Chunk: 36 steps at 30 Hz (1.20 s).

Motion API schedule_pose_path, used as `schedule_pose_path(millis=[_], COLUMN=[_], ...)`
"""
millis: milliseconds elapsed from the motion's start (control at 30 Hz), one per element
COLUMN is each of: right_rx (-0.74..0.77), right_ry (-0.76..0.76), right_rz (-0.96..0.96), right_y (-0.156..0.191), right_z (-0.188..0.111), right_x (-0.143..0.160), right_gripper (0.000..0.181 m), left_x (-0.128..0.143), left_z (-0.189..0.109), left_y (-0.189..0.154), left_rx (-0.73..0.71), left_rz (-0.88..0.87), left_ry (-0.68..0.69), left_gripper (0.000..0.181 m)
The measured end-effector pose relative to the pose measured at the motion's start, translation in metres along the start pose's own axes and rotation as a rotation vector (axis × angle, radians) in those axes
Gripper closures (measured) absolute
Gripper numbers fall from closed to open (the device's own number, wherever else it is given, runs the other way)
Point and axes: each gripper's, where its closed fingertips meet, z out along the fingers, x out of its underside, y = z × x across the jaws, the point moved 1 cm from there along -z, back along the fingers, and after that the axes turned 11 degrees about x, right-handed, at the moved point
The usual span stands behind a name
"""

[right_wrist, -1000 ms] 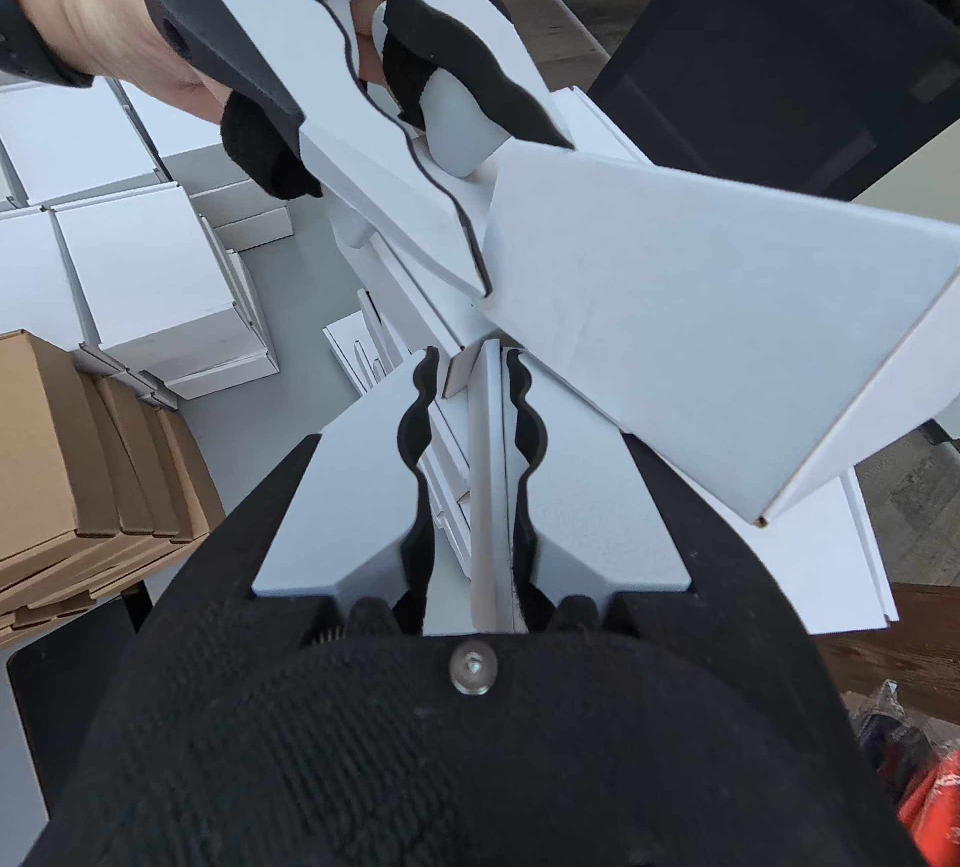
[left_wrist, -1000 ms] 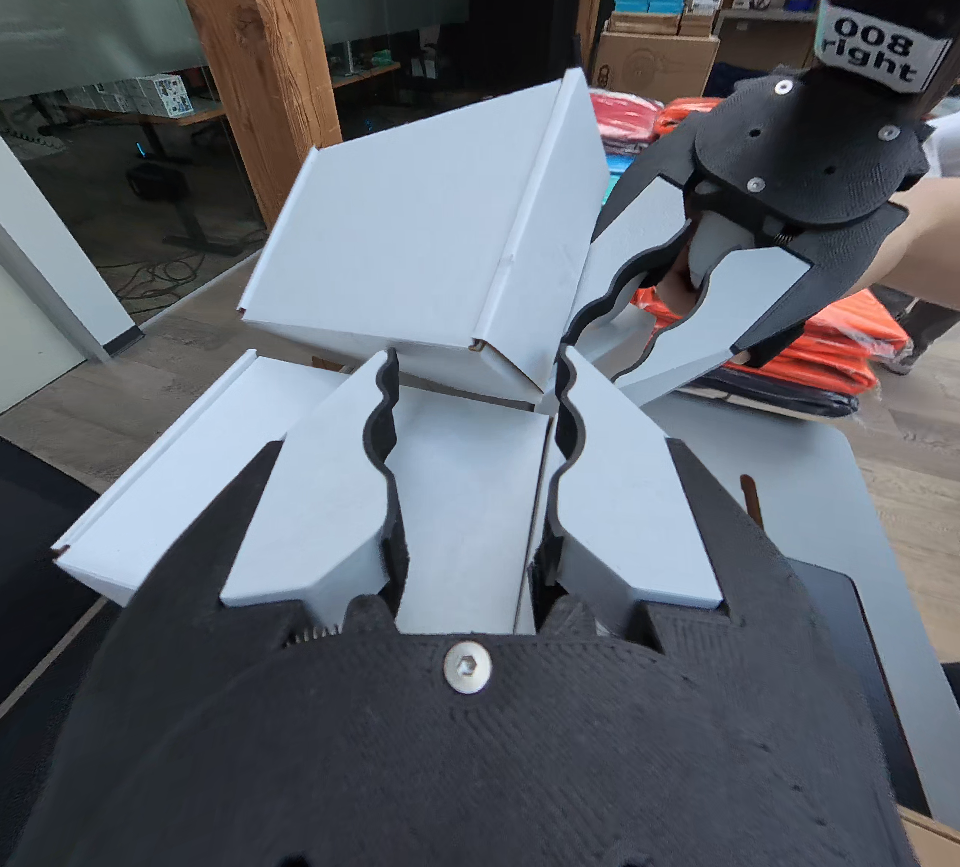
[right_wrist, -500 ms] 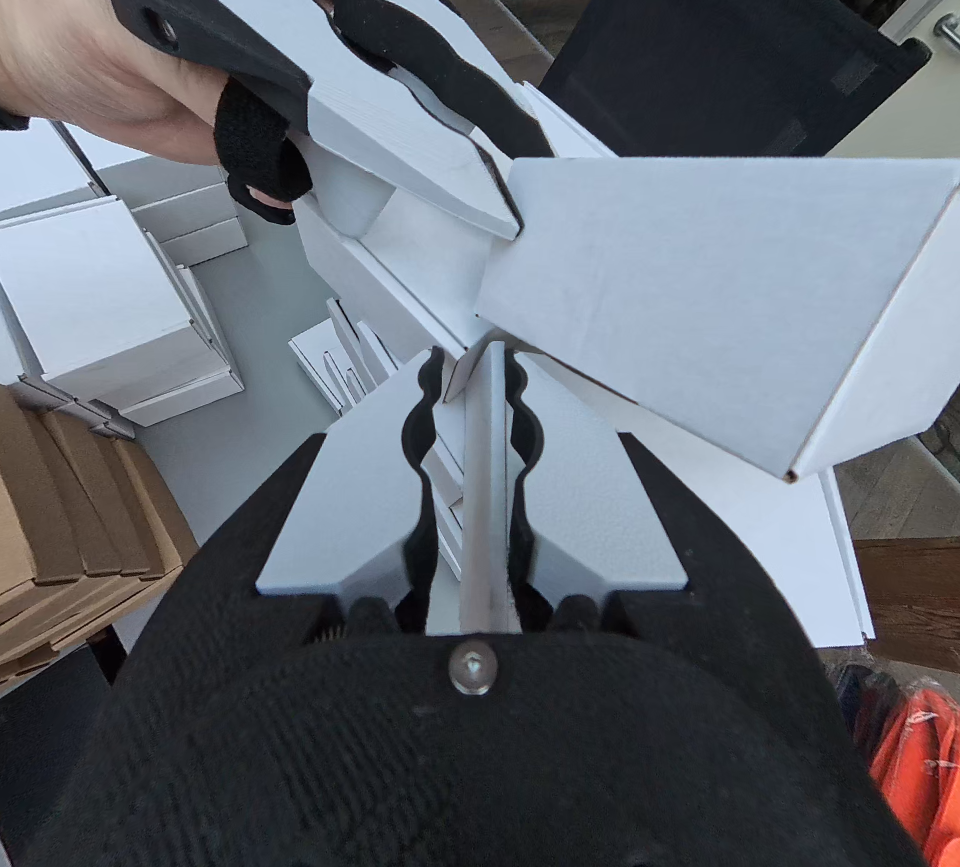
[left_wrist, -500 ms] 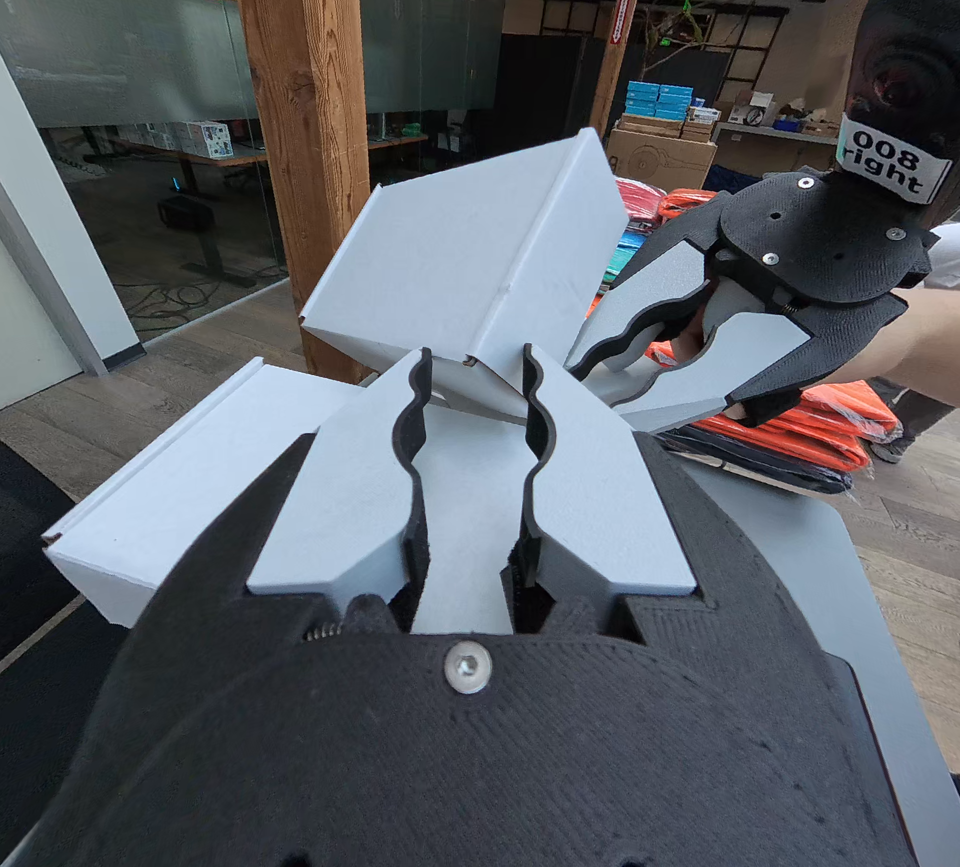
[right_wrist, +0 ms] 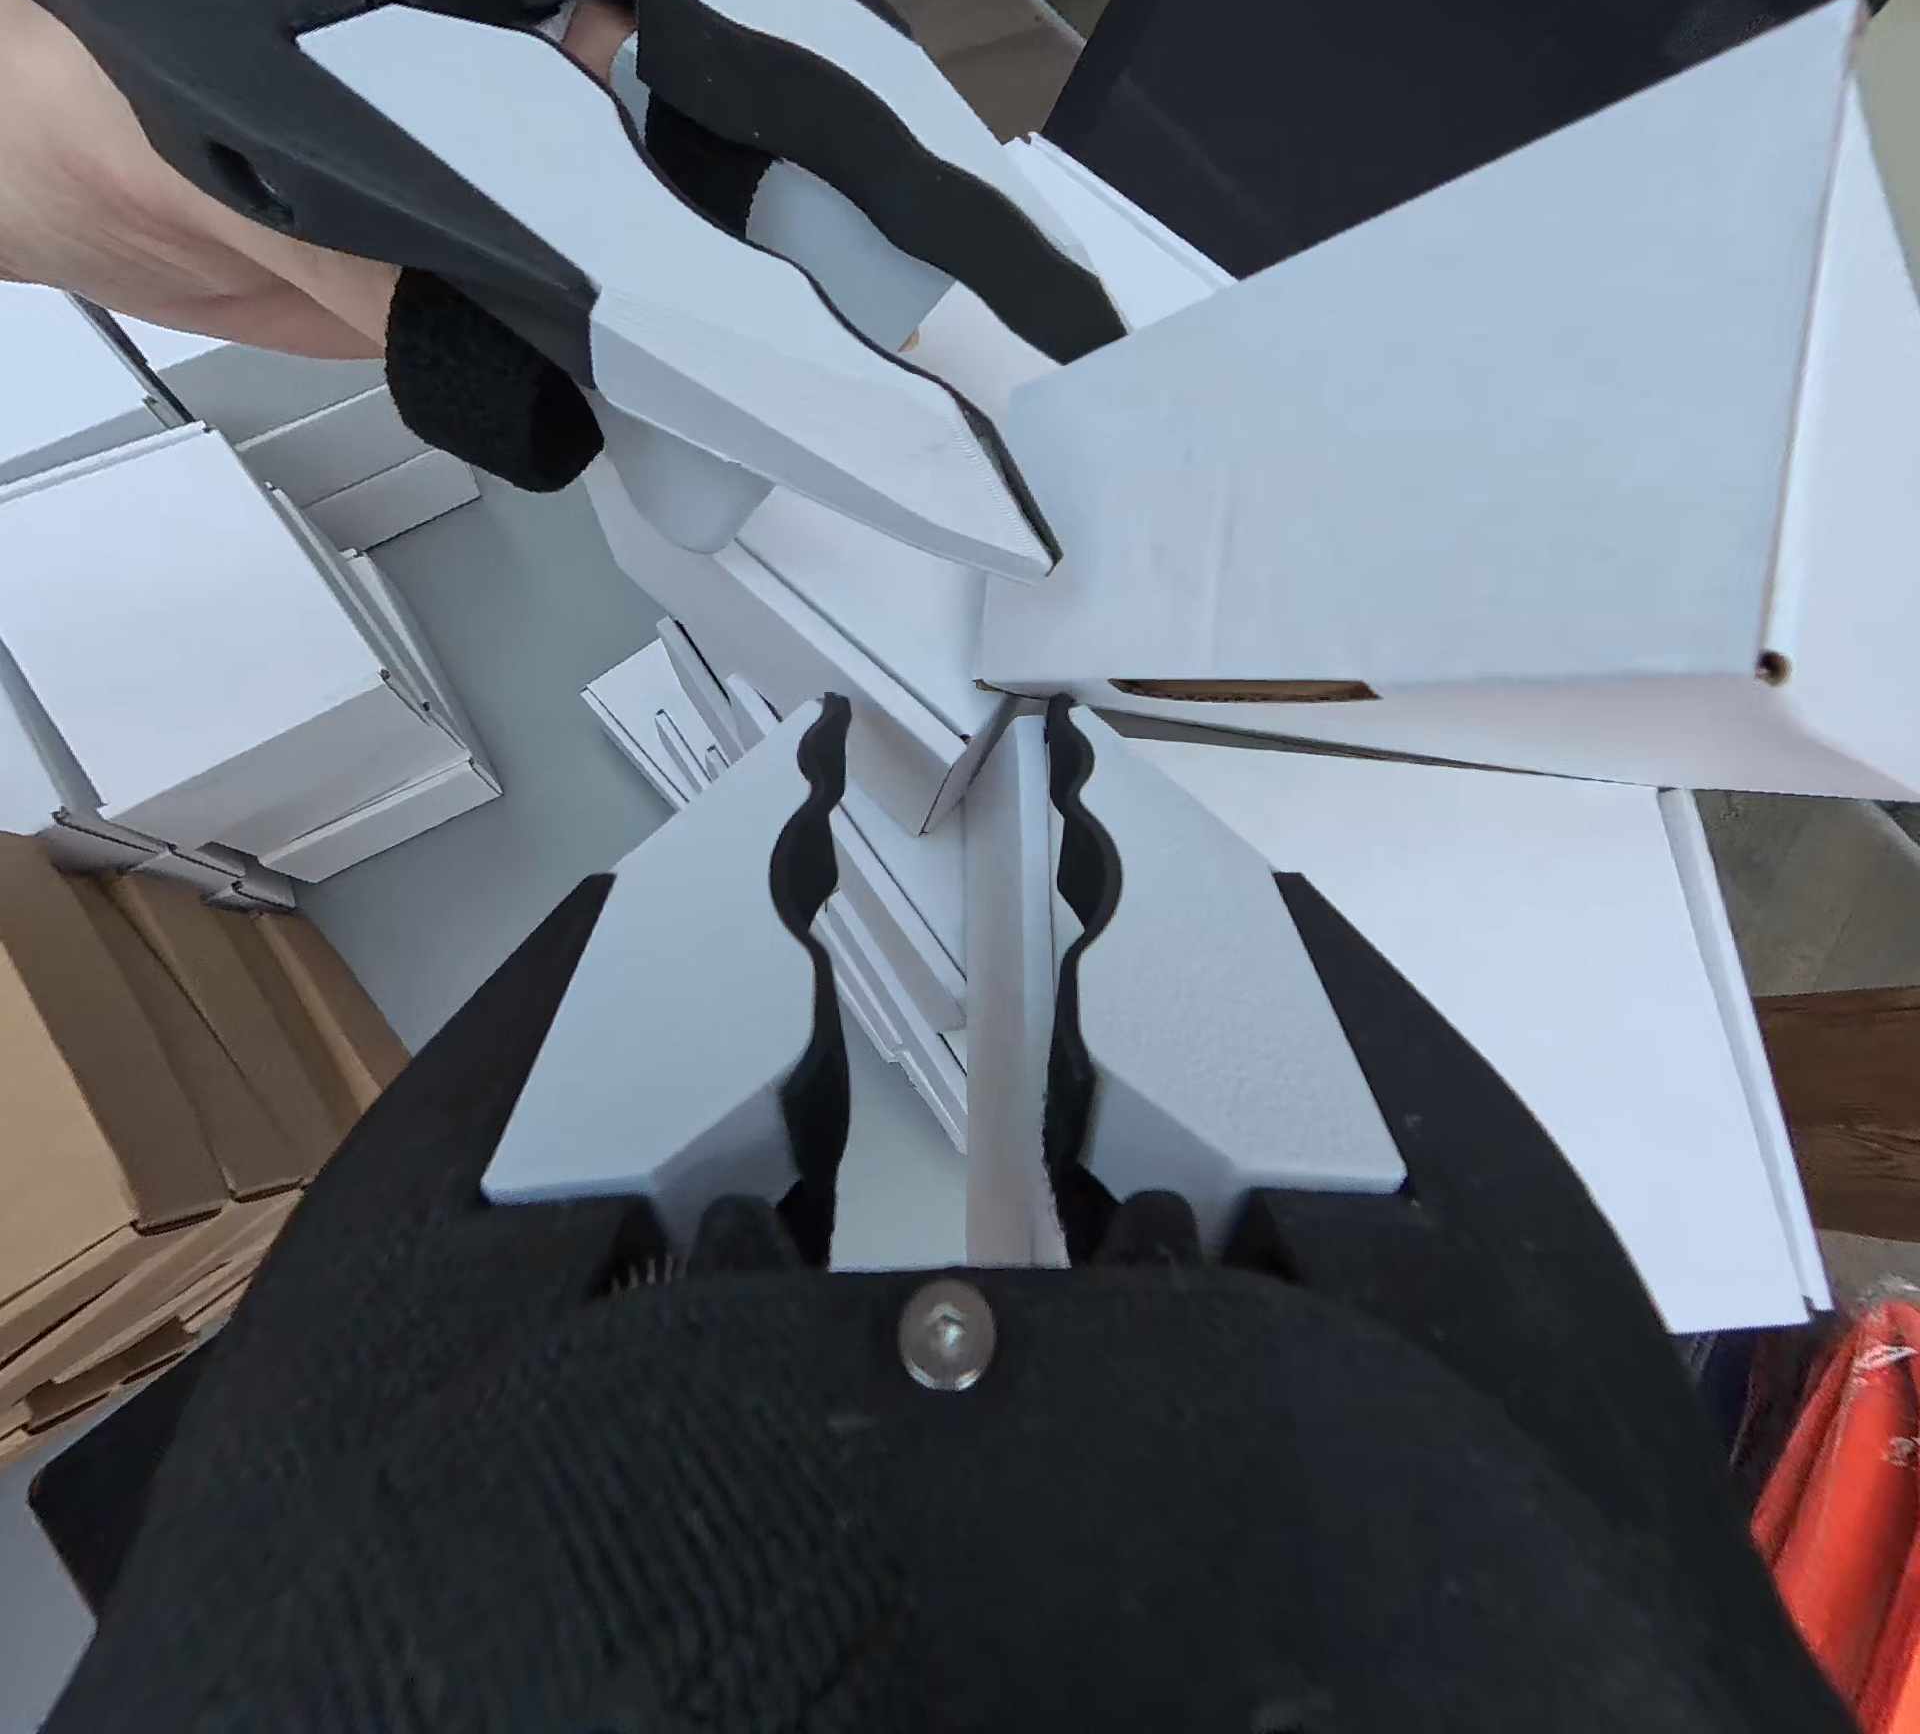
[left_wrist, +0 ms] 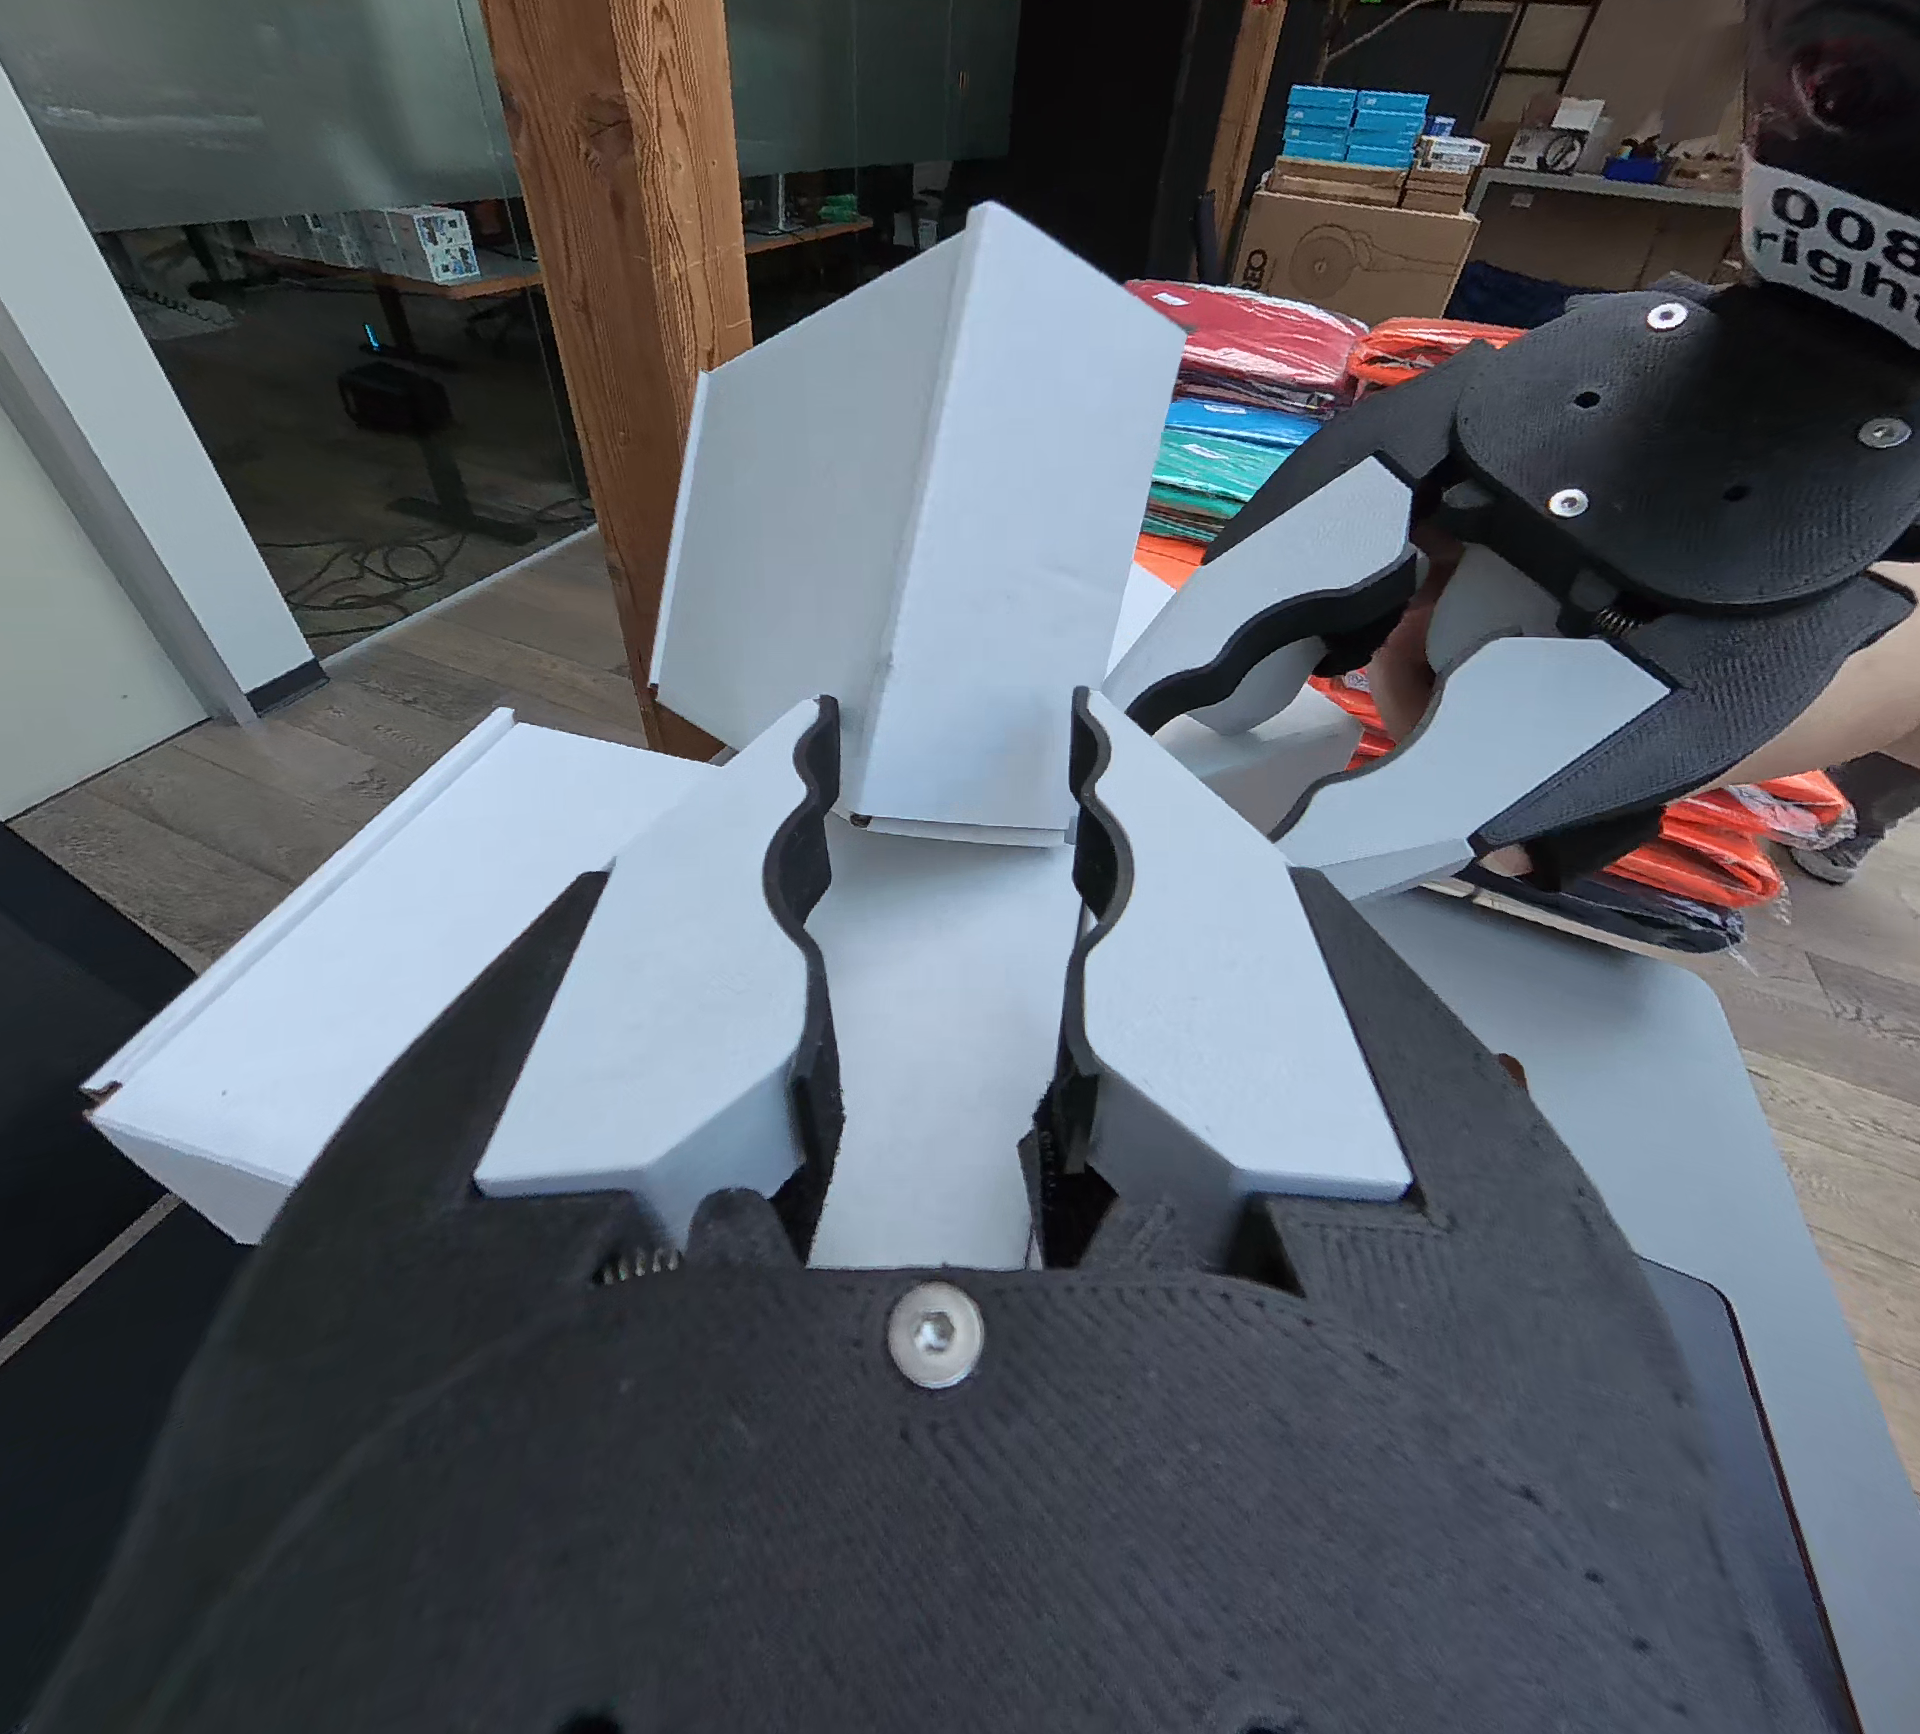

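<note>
Two grippers are meeting at a white cardboard box (left_wrist: 914, 541). Left gripper (left_wrist: 948, 739), jaws spread, is bracketing its flap toward 12 o'clock; right gripper (right_wrist: 940, 728), jaws also spread, is touching one panel edge above a gray table (right_wrist: 520, 645).

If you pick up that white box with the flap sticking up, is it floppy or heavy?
Probably light: the white box looks like thin folded card. Likely floppy at the folds, since its flap stands up at an angle while the base lies flatter. Its smooth sides might slip between the left tongs.
</note>
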Motion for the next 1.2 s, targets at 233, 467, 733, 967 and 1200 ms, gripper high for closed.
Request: schedule_pose_path(millis=[233, 467, 733, 967, 1200], right_rx=[-0.065, 0.054, 0.079, 0.075, 0.084], right_ry=[0.037, 0.061, 0.057, 0.057, 0.055], right_rz=[0.224, 0.199, 0.116, 0.117, 0.104], right_y=[-0.008, -0.014, -0.01, -0.011, -0.01], right_z=[-0.001, 0.002, 0.004, 0.004, 0.005], right_x=[-0.003, 0.0, -0.001, -0.001, -0.002], right_gripper=[0.152, 0.161, 0.166, 0.166, 0.166], left_x=[0.001, 0.0, 0.008, -0.034, -0.029], left_z=[0.002, 0.004, 0.001, 0.002, 0.031], left_y=[-0.001, -0.002, -0.003, 0.004, 0.002], left_rx=[0.003, -0.008, -0.052, -0.146, -0.084], left_rz=[0.011, 0.026, 0.142, 0.322, 0.299], left_ry=[0.01, 0.004, 0.093, 0.168, 0.337], left_gripper=[0.135, 0.134, 0.123, 0.103, 0.104])
